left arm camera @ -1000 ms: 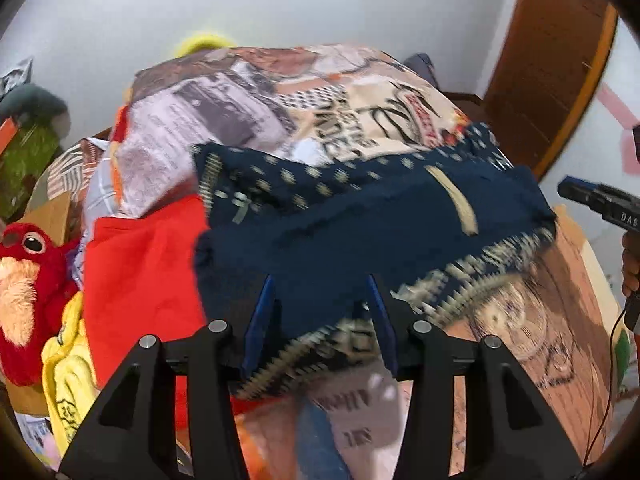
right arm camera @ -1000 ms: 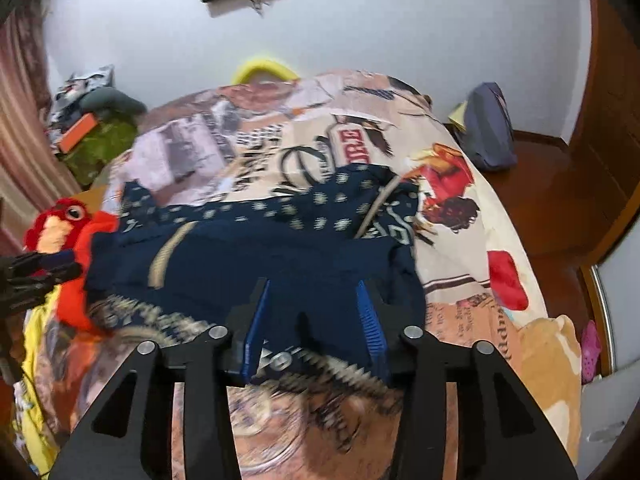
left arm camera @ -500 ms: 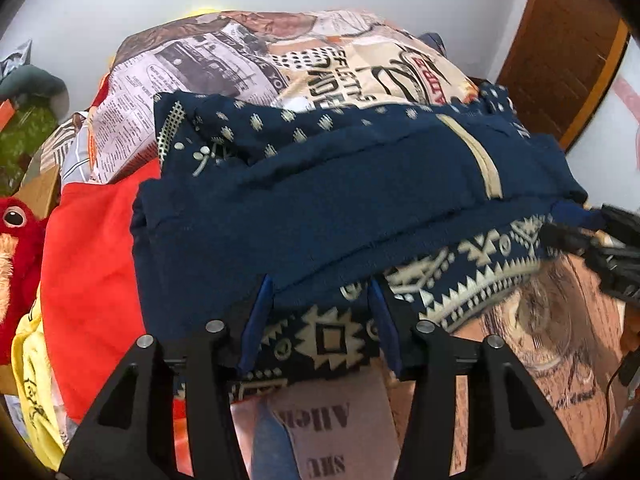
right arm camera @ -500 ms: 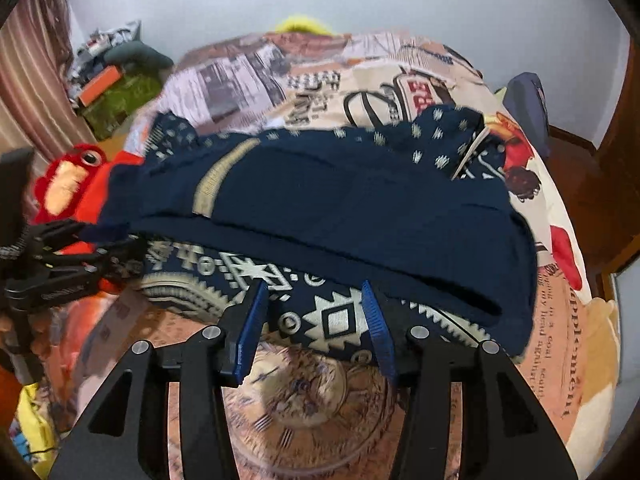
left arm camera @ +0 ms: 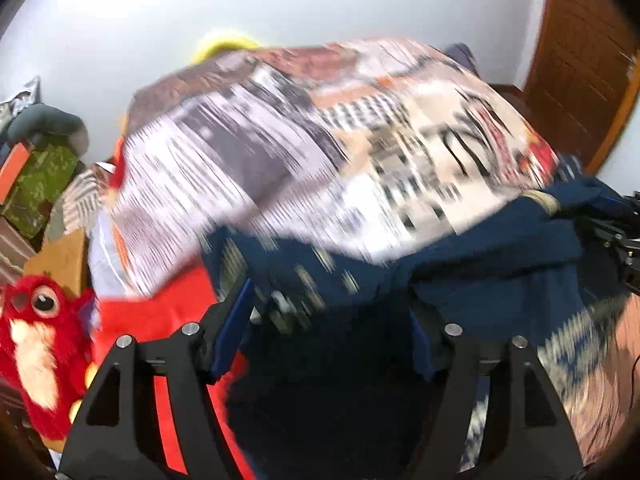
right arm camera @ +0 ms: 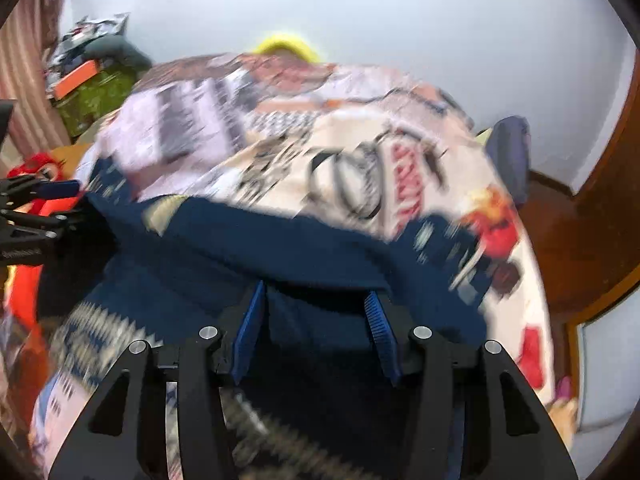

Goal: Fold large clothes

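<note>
On the bed with its newspaper-print cover (left arm camera: 320,152), the dark navy knitted garment with a cream patterned hem (left arm camera: 460,280) lies bunched at the near edge, a fold of it now drawn up close to both cameras, where half a second ago it lay spread flat and wide across the cover. Both views are smeared with motion blur, unlike the sharp earlier frames.

The left gripper (left arm camera: 332,340) has its jaws set wide; they have just been opening, and navy cloth fills the gap between them, though the blur hides whether the pads press on it. The right gripper (right arm camera: 316,332) holds its jaws at a middling gap, much as before, with a fold of the navy garment between the blue pads; whether they pinch it I cannot tell.

Left of the garment, the red cloth (left arm camera: 160,320) and the red plush bird with a cream face (left arm camera: 36,340) show beside the bed, the bird larger in view than earlier. Beyond the bed, a yellow object (right arm camera: 286,46) peeks over the far edge against the white wall (right arm camera: 400,20).
</note>
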The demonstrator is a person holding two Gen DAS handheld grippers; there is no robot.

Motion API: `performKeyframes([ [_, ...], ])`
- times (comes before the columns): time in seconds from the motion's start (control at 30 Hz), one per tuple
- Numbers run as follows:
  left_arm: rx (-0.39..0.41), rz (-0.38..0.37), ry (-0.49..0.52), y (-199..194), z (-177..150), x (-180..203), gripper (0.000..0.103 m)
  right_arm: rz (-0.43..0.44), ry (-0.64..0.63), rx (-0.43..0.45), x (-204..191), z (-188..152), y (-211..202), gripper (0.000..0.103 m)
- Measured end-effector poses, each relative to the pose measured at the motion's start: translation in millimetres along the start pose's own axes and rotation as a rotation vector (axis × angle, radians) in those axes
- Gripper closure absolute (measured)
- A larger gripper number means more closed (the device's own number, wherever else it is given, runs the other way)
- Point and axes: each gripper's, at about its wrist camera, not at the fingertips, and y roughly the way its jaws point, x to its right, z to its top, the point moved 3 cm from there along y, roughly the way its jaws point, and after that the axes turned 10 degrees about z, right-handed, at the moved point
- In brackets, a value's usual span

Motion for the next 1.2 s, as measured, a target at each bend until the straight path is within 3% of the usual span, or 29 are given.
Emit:
performKeyframes([
  [0.07,0.017,0.035,-0.024,-2.5,21.2,-10.9,0.033,-0.057,0.013,0.012,10.5,18.1,0.1,0.056],
  [0.17,0.088,0.148,-0.057,-17.8,48.6,-28.1,0.033,-0.148,0.069,0.053,27.4,43.8,-12.2,0.056],
  [0.3,0.135,0.106,-0.102,-43.3,57.1,-43.0,0.033,-0.088,0.103,0.124,32.4,55.2,-40.6,0.056],
  [0.47,0.123,0.041,-0.062,-55.3,32.7,-28.3,0.033,0.004,0.093,0.144,11.7,37.8,-62.3,0.050],
  [0.63,0.081,-0.047,0.007,-53.7,-7.8,8.1,0.033,0.102,0.047,0.095,-19.2,18.7,-51.5,0.049],
  [0.7,0.049,-0.103,0.023,-49.3,-25.5,24.5,0.033,0.134,0.034,0.066,-30.1,6.8,-43.4,0.042],
  [0.8,0.021,-0.132,0.045,-40.8,-44.0,41.7,0.033,0.161,0.026,0.029,-41.7,-11.2,-27.2,0.041],
  [0.9,-0.017,-0.118,0.064,-23.4,-62.1,53.7,0.033,0.140,0.024,-0.033,-40.6,-24.5,-5.3,0.042],
  [0.97,-0.036,-0.075,0.065,-11.2,-69.7,55.2,0.033,0.073,0.050,-0.053,-27.9,-28.4,7.4,0.042],
  [1.1,-0.020,0.005,0.047,3.9,-77.4,48.0,0.028,-0.045,0.184,-0.059,25.1,-31.5,20.3,0.041],
  [1.2,-0.008,0.030,-0.003,6.0,-81.2,31.3,0.028,-0.015,0.298,-0.038,64.6,-43.2,17.9,0.041],
])
